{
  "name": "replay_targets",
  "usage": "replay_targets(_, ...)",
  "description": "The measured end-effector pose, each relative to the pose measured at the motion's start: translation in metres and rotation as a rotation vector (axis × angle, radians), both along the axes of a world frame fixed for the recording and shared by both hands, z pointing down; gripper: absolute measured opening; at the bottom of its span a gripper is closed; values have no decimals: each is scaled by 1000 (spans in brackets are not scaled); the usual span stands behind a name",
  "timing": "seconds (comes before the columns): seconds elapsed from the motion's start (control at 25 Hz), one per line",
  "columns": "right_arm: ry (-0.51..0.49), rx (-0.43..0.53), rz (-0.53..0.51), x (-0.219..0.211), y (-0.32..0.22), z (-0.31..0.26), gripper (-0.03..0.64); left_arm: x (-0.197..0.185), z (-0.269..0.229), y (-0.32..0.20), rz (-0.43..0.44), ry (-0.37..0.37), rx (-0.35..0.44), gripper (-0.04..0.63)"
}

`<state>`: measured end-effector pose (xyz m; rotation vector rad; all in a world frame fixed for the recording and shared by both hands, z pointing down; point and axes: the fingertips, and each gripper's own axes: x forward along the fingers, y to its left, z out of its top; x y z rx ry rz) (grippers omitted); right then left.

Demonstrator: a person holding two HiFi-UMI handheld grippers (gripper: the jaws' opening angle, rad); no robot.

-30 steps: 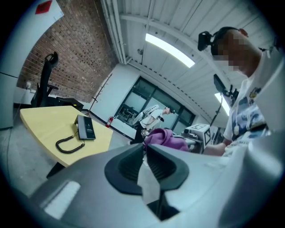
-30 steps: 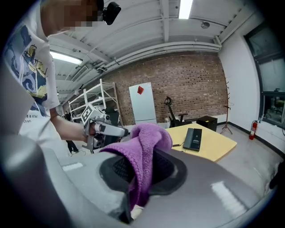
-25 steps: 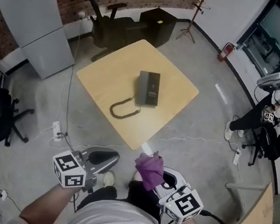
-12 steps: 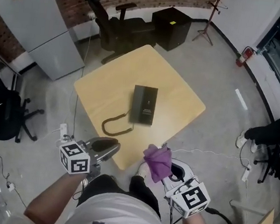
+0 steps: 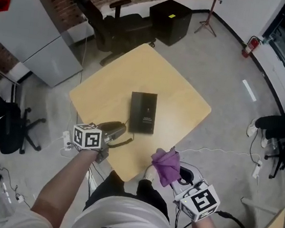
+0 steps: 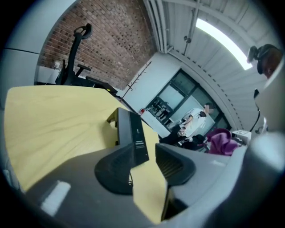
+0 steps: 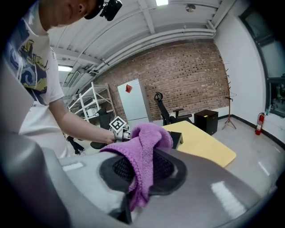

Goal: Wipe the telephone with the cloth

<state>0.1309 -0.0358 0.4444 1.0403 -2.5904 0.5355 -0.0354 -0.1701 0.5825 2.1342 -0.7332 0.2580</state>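
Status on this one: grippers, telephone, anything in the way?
Left gripper empty, jaws just been opening. Right gripper shut on purple cloth, not yet at telephone. Telephone untouched on table; nothing blocking.

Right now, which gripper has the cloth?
The right gripper, shut on the purple cloth. The left gripper, over the table beside the phone, grips nothing; its jaws have just been opening.
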Motion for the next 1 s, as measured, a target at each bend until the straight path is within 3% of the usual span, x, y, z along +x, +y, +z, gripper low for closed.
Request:
replay_targets(0.48,105,-95,175,-6,-15,4,43,29,67,-65,133,31,-141,196)
replay_targets(0.6,124,-109,194,-16,-18,2,43,37,71,-69,158,73,-174,196)
replay_targets(0.76,132,-108,217,-21,-19,2,43,49,70,-65,203,125,-212,174)
replay_targets(0.84,137,-108,233,-22,-20,2,43,54,68,-63,214,142,-227,120)
replay_targets(1.0,142,-98,254,-24,-23,0,43,55,64,-58,203,103,-224,110)
